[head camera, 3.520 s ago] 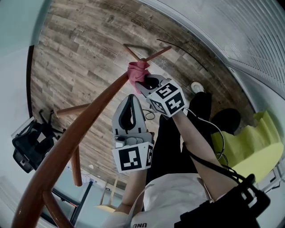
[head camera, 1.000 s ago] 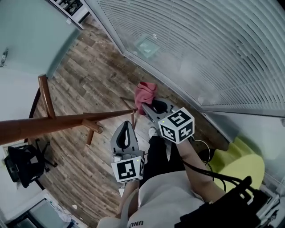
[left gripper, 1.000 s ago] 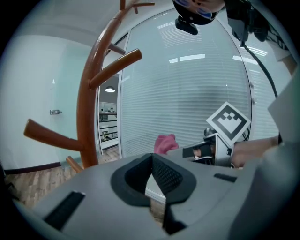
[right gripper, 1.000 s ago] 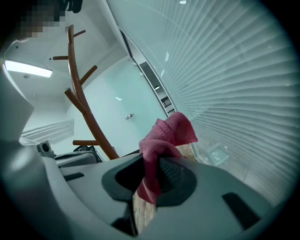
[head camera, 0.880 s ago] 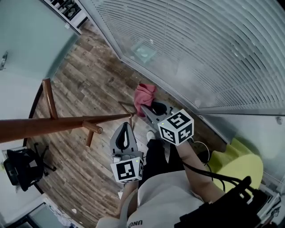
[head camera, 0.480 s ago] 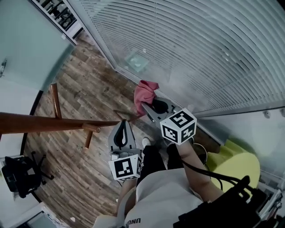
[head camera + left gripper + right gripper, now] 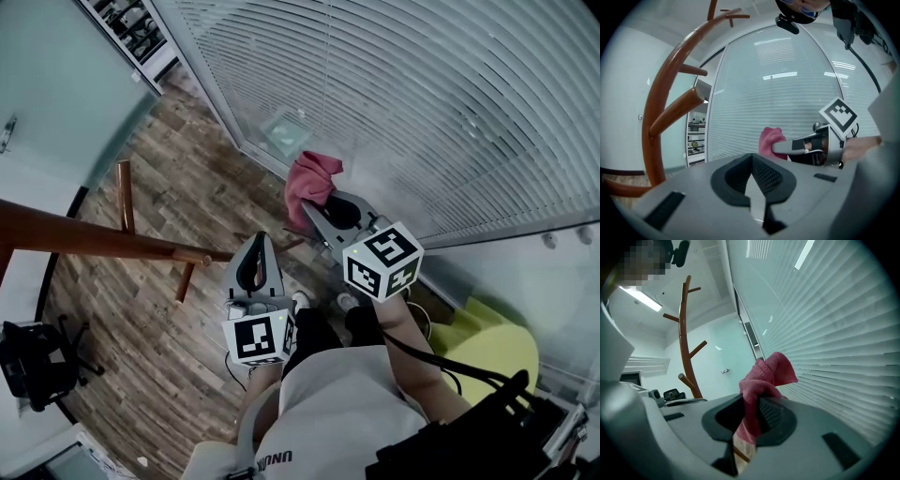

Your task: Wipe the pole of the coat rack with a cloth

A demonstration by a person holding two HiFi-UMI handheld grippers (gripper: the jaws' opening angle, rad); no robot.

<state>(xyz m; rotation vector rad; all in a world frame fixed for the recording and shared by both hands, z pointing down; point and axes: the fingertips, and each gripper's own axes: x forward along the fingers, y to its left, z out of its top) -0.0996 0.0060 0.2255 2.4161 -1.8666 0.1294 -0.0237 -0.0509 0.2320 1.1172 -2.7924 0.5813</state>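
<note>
The brown wooden coat rack pole (image 7: 94, 240) runs in from the left of the head view, with pegs (image 7: 125, 192) branching off it. My right gripper (image 7: 315, 212) is shut on a pink cloth (image 7: 313, 182), held clear of the pole, in front of the window blinds. In the right gripper view the cloth (image 7: 764, 376) bunches up out of the shut jaws (image 7: 752, 417), and the coat rack (image 7: 686, 338) stands apart at the left. My left gripper (image 7: 260, 242) is shut on nothing; its tip is close to the pole's end. In its own view the rack (image 7: 661, 103) curves up the left side.
White window blinds (image 7: 422, 94) fill the upper right. A frosted glass wall (image 7: 56, 84) stands at the left over a wood-plank floor (image 7: 178, 187). A yellow-green chair (image 7: 492, 347) is at the right, a black office chair (image 7: 33, 361) at lower left. The person's legs are below.
The cloth was pressed on the pole 3.5 s ago; it is now off it. Both grippers have drawn back toward the blinds, and the pole has slid to the view's left.
</note>
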